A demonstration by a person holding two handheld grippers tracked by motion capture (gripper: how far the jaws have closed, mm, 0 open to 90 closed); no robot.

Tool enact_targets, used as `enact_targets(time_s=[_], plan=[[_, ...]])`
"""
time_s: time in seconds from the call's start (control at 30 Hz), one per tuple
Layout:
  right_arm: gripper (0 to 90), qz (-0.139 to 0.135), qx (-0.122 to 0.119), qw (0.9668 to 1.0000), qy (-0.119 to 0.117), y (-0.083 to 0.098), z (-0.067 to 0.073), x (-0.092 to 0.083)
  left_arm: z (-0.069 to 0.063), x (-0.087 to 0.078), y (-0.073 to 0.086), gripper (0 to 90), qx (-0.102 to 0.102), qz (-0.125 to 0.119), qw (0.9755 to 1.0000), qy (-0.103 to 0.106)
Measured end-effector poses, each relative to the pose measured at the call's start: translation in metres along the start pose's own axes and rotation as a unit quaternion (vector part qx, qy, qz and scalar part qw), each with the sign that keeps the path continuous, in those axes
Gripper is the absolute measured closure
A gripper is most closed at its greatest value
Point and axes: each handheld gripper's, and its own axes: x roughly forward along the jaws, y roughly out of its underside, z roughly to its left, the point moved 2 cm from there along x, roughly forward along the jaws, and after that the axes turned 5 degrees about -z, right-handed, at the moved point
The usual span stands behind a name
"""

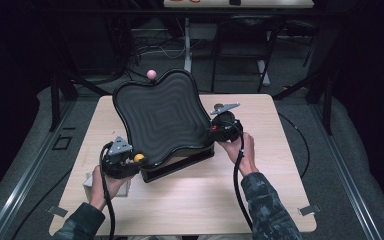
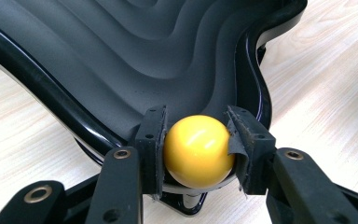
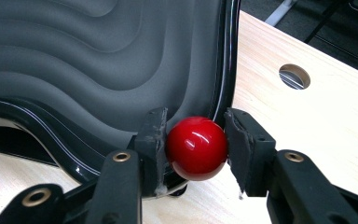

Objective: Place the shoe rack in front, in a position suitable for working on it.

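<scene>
Left jaws: closed on the yellow ball [image 2: 196, 151], one pad on each side of it; pads touch the ball at mid-height.
Left gripper [image 2: 196, 154]: seen in the high view at the tray's near left corner [image 1: 130, 159], held by the left hand [image 1: 105, 182].
Yellow ball: sits at the tray's corner, over the rim, a short dark stem just visible under it; in the high view it shows as a small yellow dot [image 1: 139, 158] touching the tray edge.
Right jaws: closed on the red ball [image 3: 196, 148]; left pad clearly pressed against it, right pad at its side, frayed padding hanging off that pad.
Right gripper [image 3: 196, 149]: in the high view at the tray's right corner [image 1: 219, 127], held by the right hand [image 1: 242, 150], cable trailing back along the sleeve.
Red ball: at the tray's rim, partly over the table; red spot visible from above [image 1: 213, 128].
Tray [image 1: 157, 117]: black, wavy outline, stepped concentric ridges inside; glossy rim; tilted, far side raised, resting on a dark base.
Pink ball [image 1: 151, 74]: at the tray's far corner, well apart from both grippers.
Table [image 1: 190, 200]: light wood; round hole [image 3: 294, 76] near the right gripper.
White block [image 1: 89, 181]: on the table beside the left hand; details unclear.
</scene>
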Motion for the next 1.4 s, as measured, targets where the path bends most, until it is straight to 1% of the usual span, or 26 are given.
enact_targets(time_s=[0.07,0.23,0.27,0.4,0.43,0.5,0.57,0.6,0.7,0.73,0.77,0.83,0.87,0.9,0.97,1.03,1.07,1.1,1.13,1.17,1.2,1.23,1.4], plan=[[59.6,-0.003,0.001,1.0,-0.004,0.002,0.0,-0.001,0.001,0.0,0.0,59.7,-0.001,0.0,1.0,0.0],[59.9,-0.009,0.0,0.9999,-0.005,0.006,0.004,-0.005,0.006,-0.002,0.001,59.8,-0.004,-0.002,1.0,0.0],[59.9,-0.012,0.001,0.9999,-0.009,0.008,0.005,-0.006,0.007,-0.002,0.001,59.8,-0.004,-0.003,1.0,0.0],[59.9,-0.023,0.01,0.9996,-0.011,0.014,0.01,-0.012,0.012,-0.003,0.001,59.7,-0.004,-0.002,1.0,0.001],[59.9,-0.026,0.013,0.9994,-0.017,0.016,0.011,-0.013,0.016,-0.003,0.001,59.7,-0.008,-0.004,1.0,0.0],[59.8,-0.027,0.014,0.9994,-0.019,0.017,0.012,-0.014,0.017,-0.003,0.002,59.7,-0.01,-0.005,0.9999,0.0],[59.8,-0.03,0.016,0.9991,-0.026,0.019,0.014,-0.016,0.02,-0.003,0.002,59.7,-0.014,-0.007,0.9999,-0.002],[59.8,-0.031,0.017,0.999,-0.027,0.02,0.017,-0.018,0.022,-0.004,0.002,59.7,-0.016,-0.007,0.9998,-0.002],[59.7,-0.034,0.02,0.9988,-0.031,0.023,0.02,-0.019,0.027,-0.005,0.002,59.7,-0.024,-0.01,0.9997,-0.002],[59.7,-0.036,0.019,0.9987,-0.031,0.024,0.021,-0.02,0.028,-0.005,0.003,59.6,-0.029,-0.012,0.9995,-0.004],[59.7,-0.04,0.019,0.9983,-0.036,0.025,0.022,-0.021,0.03,-0.005,0.003,59.5,-0.03,-0.011,0.9995,-0.006],[59.6,-0.044,0.022,0.9981,-0.036,0.027,0.024,-0.022,0.032,-0.005,0.003,59.5,-0.034,-0.013,0.9993,-0.012],[59.6,-0.047,0.027,0.9976,-0.044,0.028,0.026,-0.022,0.033,-0.006,0.003,59.5,-0.037,-0.015,0.9991,-0.014],[59.6,-0.047,0.027,0.9976,-0.044,0.028,0.026,-0.022,0.033,-0.006,0.003,59.5,-0.039,-0.015,0.999,-0.017],[59.5,-0.051,0.03,0.9968,-0.054,0.03,0.03,-0.024,0.035,-0.007,0.003,59.5,-0.039,-0.015,0.9989,-0.021],[59.5,-0.052,0.029,0.9968,-0.053,0.031,0.03,-0.024,0.037,-0.007,0.003,59.5,-0.039,-0.015,0.9988,-0.027],[59.5,-0.054,0.032,0.9964,-0.057,0.032,0.031,-0.024,0.038,-0.007,0.003,59.5,-0.041,-0.015,0.9986,-0.029],[59.4,-0.058,0.033,0.9955,-0.067,0.033,0.033,-0.025,0.039,-0.008,0.003,59.5,-0.039,-0.015,0.9987,-0.031],[59.4,-0.058,0.033,0.9955,-0.067,0.033,0.033,-0.025,0.039,-0.008,0.004,59.5,-0.042,-0.016,0.9984,-0.033],[59.4,-0.058,0.036,0.9952,-0.07,0.034,0.034,-0.025,0.04,-0.008,0.004,59.6,-0.041,-0.016,0.9984,-0.034],[59.4,-0.059,0.036,0.995,-0.073,0.035,0.035,-0.025,0.04,-0.008,0.004,59.6,-0.042,-0.017,0.9983,-0.036],[59.4,-0.06,0.033,0.9952,-0.069,0.035,0.036,-0.025,0.041,-0.008,0.004,59.6,-0.042,-0.017,0.9983,-0.037],[59.4,-0.064,0.027,0.9947,-0.076,0.037,0.042,-0.027,0.044,-0.01,0.005,59.8,-0.045,-0.018,0.9979,-0.042]])
